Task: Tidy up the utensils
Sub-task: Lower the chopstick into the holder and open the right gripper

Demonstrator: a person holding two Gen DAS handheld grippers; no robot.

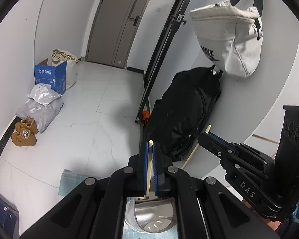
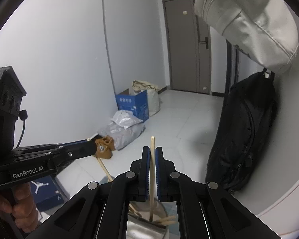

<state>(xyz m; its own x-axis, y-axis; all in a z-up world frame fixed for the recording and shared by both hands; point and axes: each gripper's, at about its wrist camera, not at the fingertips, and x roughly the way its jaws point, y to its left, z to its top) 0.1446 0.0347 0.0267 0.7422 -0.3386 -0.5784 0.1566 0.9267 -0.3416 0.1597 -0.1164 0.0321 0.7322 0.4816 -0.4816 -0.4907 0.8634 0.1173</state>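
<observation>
Each gripper, left point(image 1: 150, 149) and right point(image 2: 152, 155), pinches one pale wooden chopstick point(image 1: 149, 171) between its fingers above a steel container point(image 2: 143, 227).

Left claw point(image 1: 150, 149): blue-padded jaws closed on pale wooden chopstick point(image 1: 149, 165), stick upright between pads, tip just above them. Directly below: metal container point(image 1: 149, 221), shiny, perforated base visible. Right claw point(image 1: 204, 137): entering from right, jaws closed on second chopstick point(image 1: 191, 153), slanting down past black backpack point(image 1: 185, 115). White bag point(image 1: 229, 39): hung on wall above backpack. Floor point(image 1: 85, 115): pale tile. Far left by wall: blue cardboard box point(image 1: 50, 77), grey plastic parcels point(image 1: 41, 107), tan shoes point(image 1: 25, 133). Grey door point(image 1: 121, 20): at back.
</observation>
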